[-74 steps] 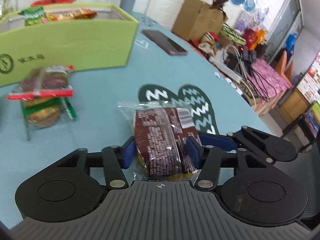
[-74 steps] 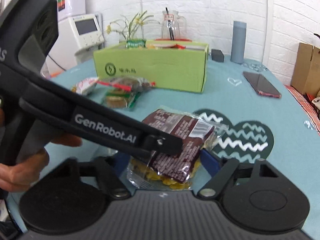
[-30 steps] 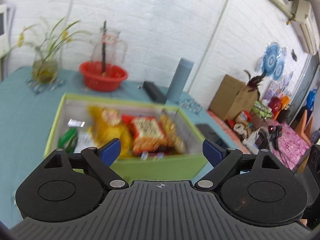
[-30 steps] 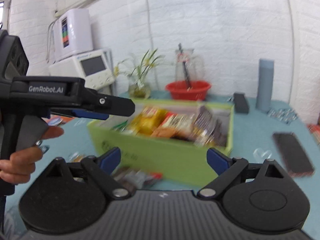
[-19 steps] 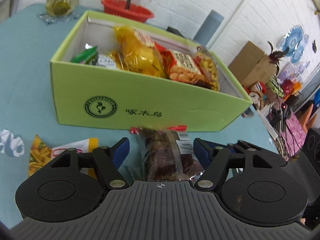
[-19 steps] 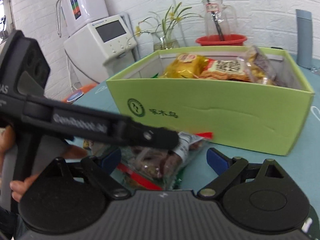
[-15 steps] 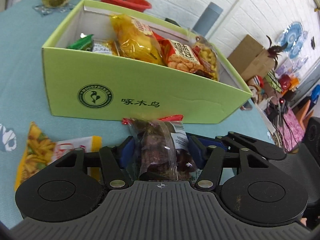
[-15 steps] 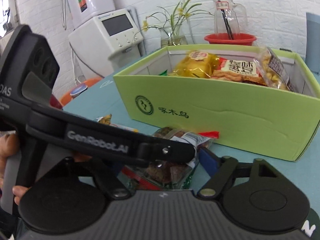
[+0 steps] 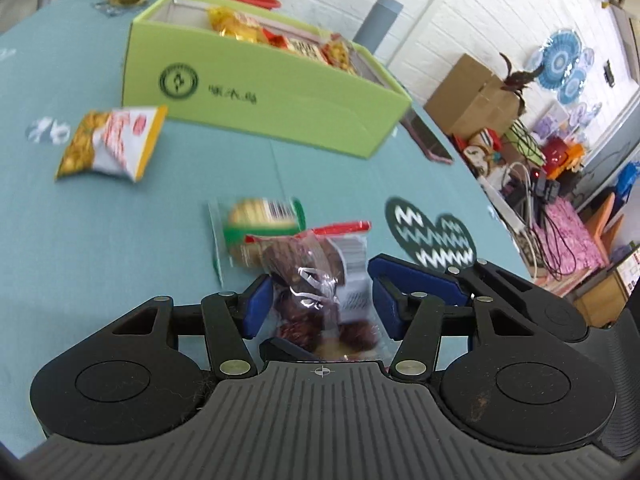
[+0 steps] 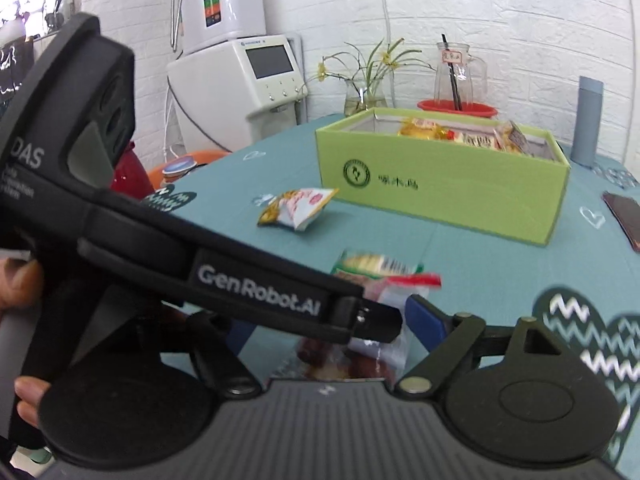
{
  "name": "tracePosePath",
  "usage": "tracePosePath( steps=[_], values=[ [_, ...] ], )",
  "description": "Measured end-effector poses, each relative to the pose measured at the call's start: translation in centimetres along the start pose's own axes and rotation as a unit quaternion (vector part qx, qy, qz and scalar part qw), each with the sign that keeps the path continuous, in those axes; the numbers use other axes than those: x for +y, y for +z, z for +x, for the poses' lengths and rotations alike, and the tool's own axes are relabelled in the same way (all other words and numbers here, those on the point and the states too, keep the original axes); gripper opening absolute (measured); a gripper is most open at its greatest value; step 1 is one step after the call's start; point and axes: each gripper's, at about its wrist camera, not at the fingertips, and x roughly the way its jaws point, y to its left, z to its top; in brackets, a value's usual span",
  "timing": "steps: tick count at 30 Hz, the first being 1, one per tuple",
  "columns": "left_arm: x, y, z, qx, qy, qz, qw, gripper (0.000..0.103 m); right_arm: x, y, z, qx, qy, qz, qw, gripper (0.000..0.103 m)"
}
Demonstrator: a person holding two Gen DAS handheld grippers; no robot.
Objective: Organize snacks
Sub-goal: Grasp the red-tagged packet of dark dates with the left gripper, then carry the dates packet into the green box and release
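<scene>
**Soft bag of dried fruit pinched between two claws**

The left gripper (image 9: pixel 320 300) is clenched on a clear bag of dark red dried fruit (image 9: pixel 316 280), its blue pads pressing the bag from both sides. The bag sits low over the teal table (image 9: pixel 120 248), well short of the green box (image 9: pixel 256 96) where other snacks already stand. Its red sealed top (image 9: pixel 344 229) points away from the camera, toward the box.

The right gripper (image 10: pixel 332 340) also has the same bag (image 10: pixel 360 356) between its fingers, seen from the right wrist camera. The left tool crosses in front of that view, so I cannot tell whether the right claw actually presses the bag or only brackets it.

The bag is likely light and soft. The film looks thin, crinkly and slippery, and the lumps inside would shift under pressure. A hold across the filled middle, as the left claw has it, seems safer than a hold on the flat seal, which could slide out. Squeezing too hard may burst the film.

A green-edged biscuit pack (image 9: pixel 260 224) lies just behind the bag, touching or slightly under it. A yellow snack packet (image 9: pixel 108 142) lies alone nearer the box.
</scene>
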Motion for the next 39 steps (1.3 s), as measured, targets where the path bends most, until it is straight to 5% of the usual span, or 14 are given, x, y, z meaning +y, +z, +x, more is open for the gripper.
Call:
tracePosePath(
  steps=[5, 13, 16, 17, 19, 22, 27, 31, 35, 39],
  values=[
    [-0.9, -2.8, -1.3, -0.015, 0.020, 0.025, 0.9994, 0.052, 0.6, -2.1, -1.6, -0.003, -0.015, 0.007, 1.000, 0.094],
    [-0.3, -2.2, -1.2, -0.019, 0.012, 0.019, 0.9996, 0.054, -1.6, -2.8, -1.0, 0.008, -0.038, 0.035, 0.999, 0.094],
    [-0.3, -2.5, 0.4, 0.009, 0.000, 0.021, 0.9997, 0.046, -2.3, -3.5, 0.7, 0.033, -0.023, 0.047, 0.998, 0.089],
    [-0.3, -2.6, 0.7, 0.008, -0.007, 0.026, 0.9996, 0.037, -2.1, -3.6, 0.7, 0.023, -0.028, 0.037, 0.999, 0.073],
    [-0.6, -2.7, 0.8, 0.005, 0.004, 0.044, 0.9990, 0.021, -1.8, -3.1, 0.5, 0.023, -0.026, 0.035, 0.999, 0.071],
    [-0.2, -1.6, 0.0, -0.001, -0.014, 0.028, 0.9995, 0.019, -1.5, -2.1, -0.2, 0.006, -0.028, 0.023, 0.999, 0.070],
    [0.0, 3.9, -2.1, -0.055, -0.030, 0.030, 0.9976, 0.020, -1.9, 3.3, 0.5, -0.050, -0.033, -0.028, 0.998, 0.071],
    [0.9, 11.1, -1.8, -0.102, -0.006, 0.048, 0.9937, 0.020, -4.1, 9.9, 4.8, -0.083, -0.032, -0.064, 0.994, 0.071],
    [3.2, 17.5, 0.5, -0.115, 0.035, 0.055, 0.9912, 0.020, -5.5, 15.4, 11.1, -0.074, -0.022, -0.075, 0.994, 0.071],
    [7.1, 21.0, 4.3, -0.086, 0.060, 0.036, 0.9938, 0.020, -7.1, 17.8, 17.2, -0.030, 0.006, -0.050, 0.998, 0.071]
  ],
)
